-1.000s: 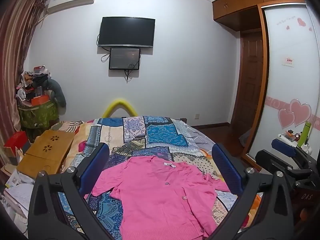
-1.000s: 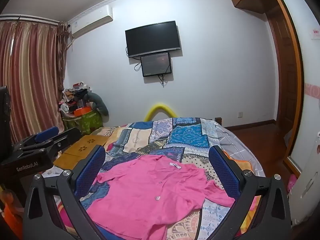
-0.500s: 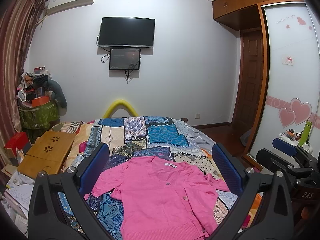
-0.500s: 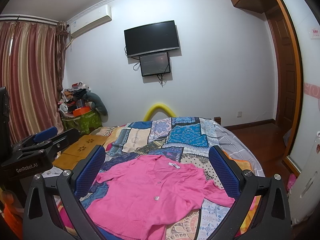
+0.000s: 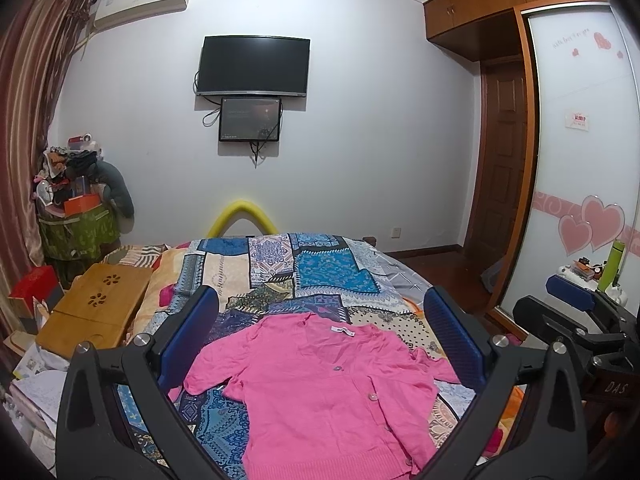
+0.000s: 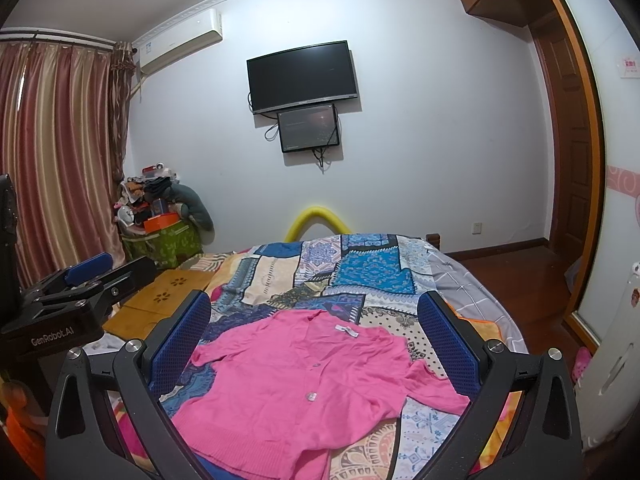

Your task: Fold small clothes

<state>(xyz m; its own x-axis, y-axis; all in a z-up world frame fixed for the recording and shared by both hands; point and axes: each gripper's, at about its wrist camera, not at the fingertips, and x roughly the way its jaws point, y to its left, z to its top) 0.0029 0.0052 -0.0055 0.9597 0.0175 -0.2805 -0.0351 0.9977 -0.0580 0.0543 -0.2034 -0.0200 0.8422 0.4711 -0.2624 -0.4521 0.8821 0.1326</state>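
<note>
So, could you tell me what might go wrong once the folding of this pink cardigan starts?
The pink cardigan lies on a loose patchwork bedspread; an open gripper could pinch both layers. Its right sleeve is already rumpled, so the fold may come out uneven.

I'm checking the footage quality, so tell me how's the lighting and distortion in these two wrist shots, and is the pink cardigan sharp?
Left wrist view: even indoor light, strong fisheye bending of the wardrobe, dark corners; pink cardigan sharp. Right wrist view: same bending at the curtain; cardigan clear, no glare.
</note>
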